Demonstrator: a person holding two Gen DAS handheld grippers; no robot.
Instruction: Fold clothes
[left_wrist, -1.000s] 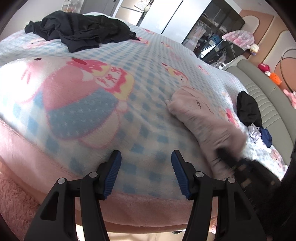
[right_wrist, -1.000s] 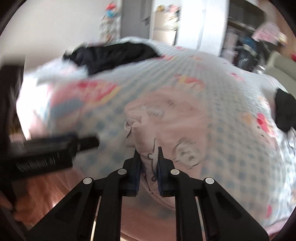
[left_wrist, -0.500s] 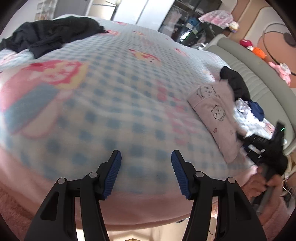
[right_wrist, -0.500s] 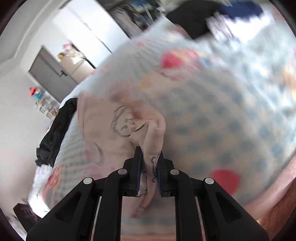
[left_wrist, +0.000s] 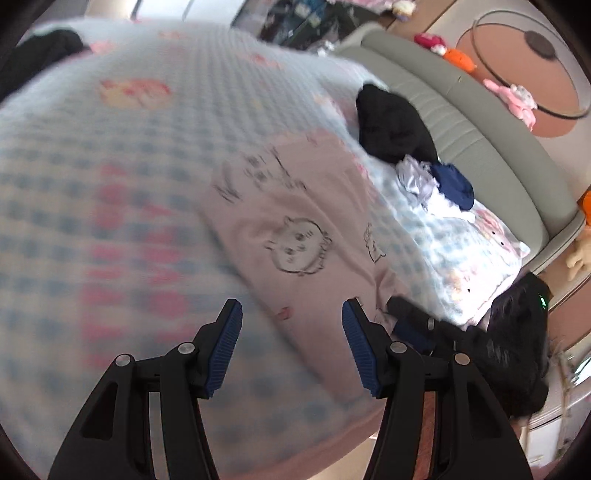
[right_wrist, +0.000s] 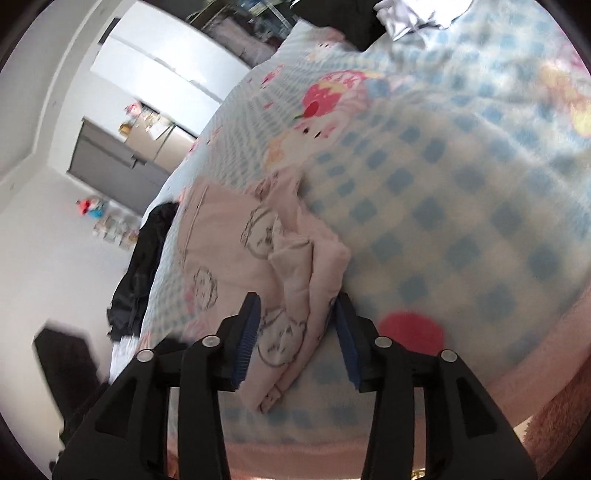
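Pink garment on a checked bed — two wrist views

Left wrist: the left gripper (left_wrist: 291, 345) stands wide and empty over a blue-checked cartoon blanket (left_wrist: 122, 192); the folded pink garment (left_wrist: 295, 221) lies just ahead, dark clothes (left_wrist: 391, 125) and a grey headboard (left_wrist: 476, 125) beyond.
Right wrist: the right gripper (right_wrist: 297, 338) has just been opening — the garment's bunched edge (right_wrist: 295, 280) sits loose between its jaws; white wall (right_wrist: 48, 236), grey cabinet (right_wrist: 114, 166) behind.

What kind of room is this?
Most likely a bedroom: a bed with a checked cartoon blanket, a padded grey headboard, and clothes on it, such as a pink folded garment.
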